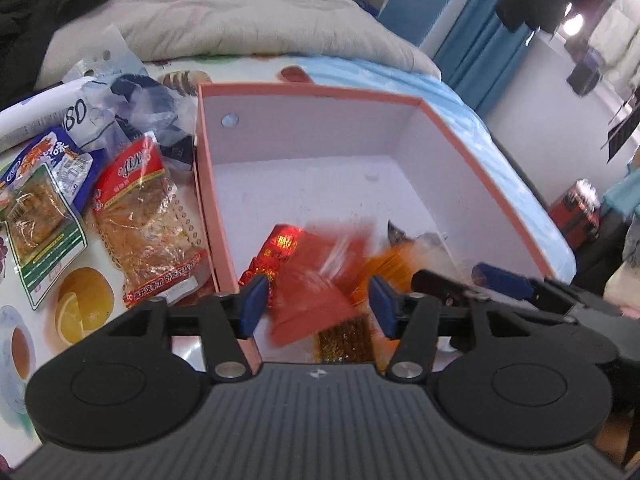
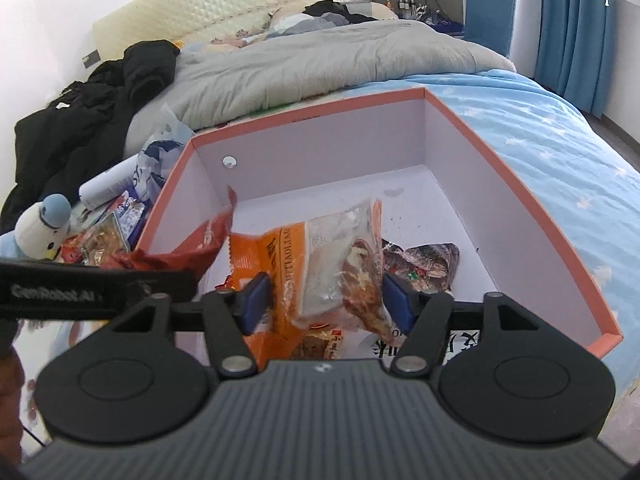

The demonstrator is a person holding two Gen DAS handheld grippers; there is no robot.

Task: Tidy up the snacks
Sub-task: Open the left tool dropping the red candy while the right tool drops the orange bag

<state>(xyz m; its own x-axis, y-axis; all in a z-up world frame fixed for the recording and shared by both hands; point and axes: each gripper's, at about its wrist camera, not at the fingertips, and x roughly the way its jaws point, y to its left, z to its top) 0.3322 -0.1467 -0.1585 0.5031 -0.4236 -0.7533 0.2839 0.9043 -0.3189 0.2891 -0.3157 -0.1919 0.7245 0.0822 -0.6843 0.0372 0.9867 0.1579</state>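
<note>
The step in hand is judged to be the drop-off: both grippers are held over the open pink-rimmed cardboard box with white inner walls (image 1: 452, 148), which fills the centre of both views.

The left gripper (image 1: 318, 302) is seen with its jaws apart. A red foil snack packet (image 1: 312, 280), blurred, lies between them at lower centre; the pads do not appear to press on it.

The right gripper (image 2: 326, 300) also stands with jaws apart around an orange-and-clear plastic snack packet (image 2: 320, 264), apparently loose.

A dark crinkled packet (image 2: 424, 260) already lies on the box floor, right of centre.

Outside the box, at the left of the left wrist view, a red-and-clear snack bag (image 1: 148, 220) and a blue-and-green snack bag (image 1: 40, 208) remain on the fruit-patterned counter (image 1: 80, 292).

The next move is judged to call for lifting both grippers clear, then a reach left to these bags.
</note>
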